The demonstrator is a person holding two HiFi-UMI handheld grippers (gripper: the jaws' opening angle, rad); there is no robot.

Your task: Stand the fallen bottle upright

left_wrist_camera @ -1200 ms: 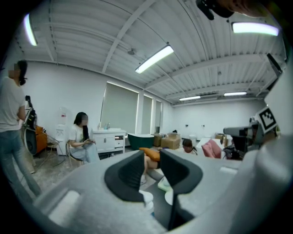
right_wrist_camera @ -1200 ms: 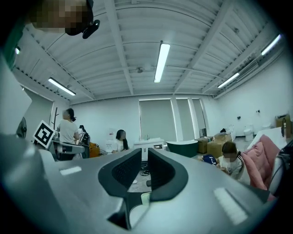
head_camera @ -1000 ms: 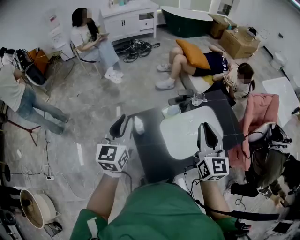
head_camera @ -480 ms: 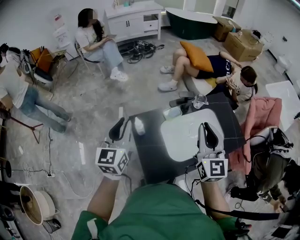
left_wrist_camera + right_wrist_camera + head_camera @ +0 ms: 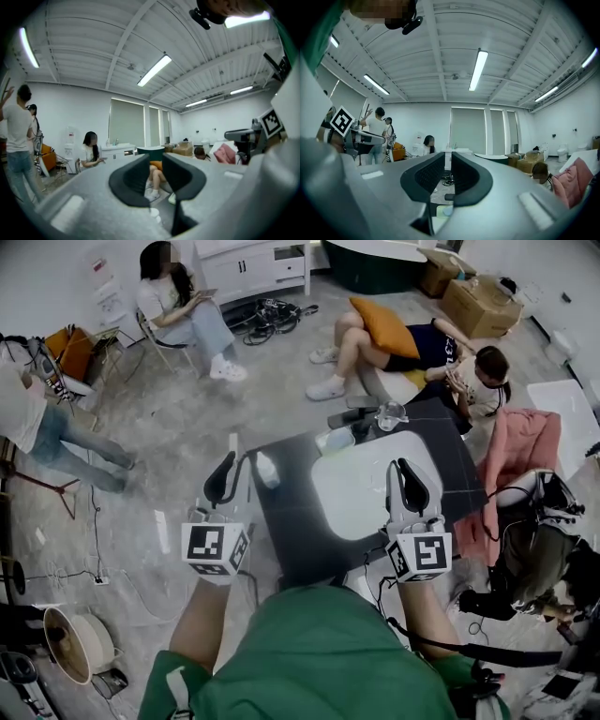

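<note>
Left gripper (image 5: 223, 470): held off the table's left edge, pointing away from the person. Its jaws have just been closing and now stand nearly together with a narrow gap. Nothing is between them.
Bottle (image 5: 266, 471): small and pale, on the dark table (image 5: 291, 545) close to its left edge. In the head view it sits just right of the left gripper's tips and apart from them. It looks to lie on its side, though it is too small to be sure.
Basin (image 5: 352, 502): white, set into the middle of the table, with nothing of the task in it.
Right gripper (image 5: 405, 470): over the basin's near part, jaws all but together with only a slit showing, and empty.
Change: only the left jaws have changed — they closed on air. The bottle lies at the same spot on the table as a second ago.
Meaning for the task: the bottle is untouched, so the uprighting has not begun. The left gripper is the nearer one, and by my reading it must open again before it can take the bottle.
</note>
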